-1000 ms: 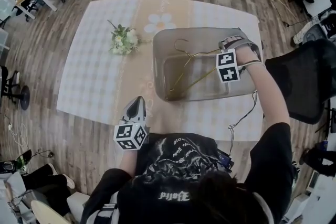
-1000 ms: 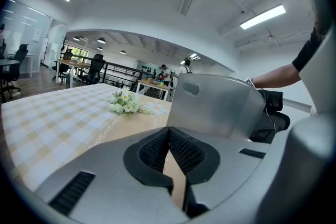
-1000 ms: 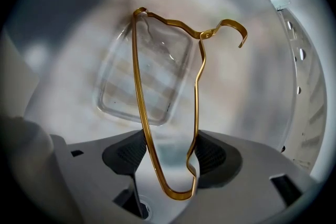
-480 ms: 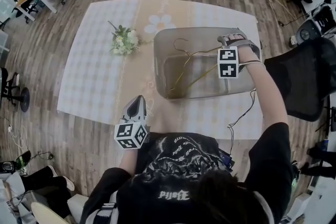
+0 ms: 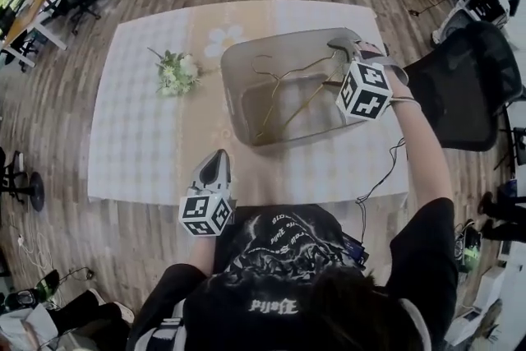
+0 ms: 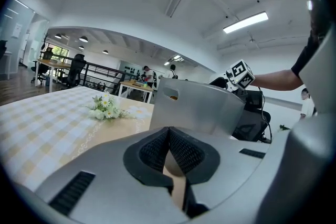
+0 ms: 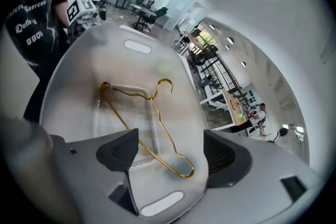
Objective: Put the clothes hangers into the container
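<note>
Right gripper (image 5: 343,48): positioned over the far right corner of the container (image 5: 233,94); jaws wide apart and closing at this moment; no object pressed by either pad. In the right gripper view the clothes hanger (image 7: 160,124) appears in the gap between the jaws but lies lower, inside the container (image 7: 79,76), apart from the pads; the right gripper (image 7: 170,152) therefore carries nothing.

Left gripper (image 5: 215,168): held low at the near edge of the table (image 5: 140,136), well apart from the container; in its own view the left gripper (image 6: 169,131) has its pads meeting at the tips, with nothing between them.

Clothes hanger (image 5: 297,108): gold wire type; located inside the grey container, leaning diagonally, hook end toward the far left corner, one shoulder toward the right gripper's corner; whether it rests flat on the bottom or against a wall cannot be told.

Surroundings: the container stands on the checked table cloth, right of centre; a bunch of flowers (image 5: 171,71) lies to its left, apart from it.

Task status (judgement): one hanger is in the container and released; no other hanger is visible on the table or in either gripper; the placing step appears complete; remaining action, if any, is to clear the right gripper from the container and to fetch further hangers not shown here.
</note>
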Action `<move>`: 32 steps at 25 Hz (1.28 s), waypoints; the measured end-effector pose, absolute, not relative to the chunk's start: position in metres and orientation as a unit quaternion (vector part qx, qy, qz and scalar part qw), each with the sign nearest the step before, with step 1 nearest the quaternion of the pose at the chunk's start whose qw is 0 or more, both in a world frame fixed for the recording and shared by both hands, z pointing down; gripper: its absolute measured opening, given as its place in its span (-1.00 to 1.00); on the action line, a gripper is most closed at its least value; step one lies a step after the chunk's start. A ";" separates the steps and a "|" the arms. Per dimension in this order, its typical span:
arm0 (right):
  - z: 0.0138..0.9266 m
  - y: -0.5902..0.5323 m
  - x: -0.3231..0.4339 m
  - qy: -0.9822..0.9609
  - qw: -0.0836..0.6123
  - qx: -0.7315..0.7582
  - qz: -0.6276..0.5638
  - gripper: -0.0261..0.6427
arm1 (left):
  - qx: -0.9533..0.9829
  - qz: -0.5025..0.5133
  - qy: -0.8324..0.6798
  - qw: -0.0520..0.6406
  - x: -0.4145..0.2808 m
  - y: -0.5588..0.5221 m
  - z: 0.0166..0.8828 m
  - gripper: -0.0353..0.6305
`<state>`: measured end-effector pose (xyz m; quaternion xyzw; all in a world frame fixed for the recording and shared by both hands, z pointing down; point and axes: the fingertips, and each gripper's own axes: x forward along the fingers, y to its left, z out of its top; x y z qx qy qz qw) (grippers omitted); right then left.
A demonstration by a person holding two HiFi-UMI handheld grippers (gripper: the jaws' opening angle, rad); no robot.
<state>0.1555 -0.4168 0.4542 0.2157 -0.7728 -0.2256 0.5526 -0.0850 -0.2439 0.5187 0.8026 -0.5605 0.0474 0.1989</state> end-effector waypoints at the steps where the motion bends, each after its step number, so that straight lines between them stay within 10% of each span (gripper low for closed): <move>1: 0.447 -0.412 0.155 -0.779 0.540 0.230 -0.221 0.26 | 0.808 0.049 -0.554 0.196 -0.083 -0.243 0.517 -0.83; 20: 0.371 -0.292 0.151 -0.845 0.204 0.491 -0.052 0.25 | 0.892 0.044 -0.428 0.140 -0.056 -0.222 0.488 -0.83; 32: 0.453 -0.222 0.136 -0.809 0.157 0.566 0.029 0.17 | 0.908 0.038 -0.393 0.136 -0.060 -0.209 0.488 -0.83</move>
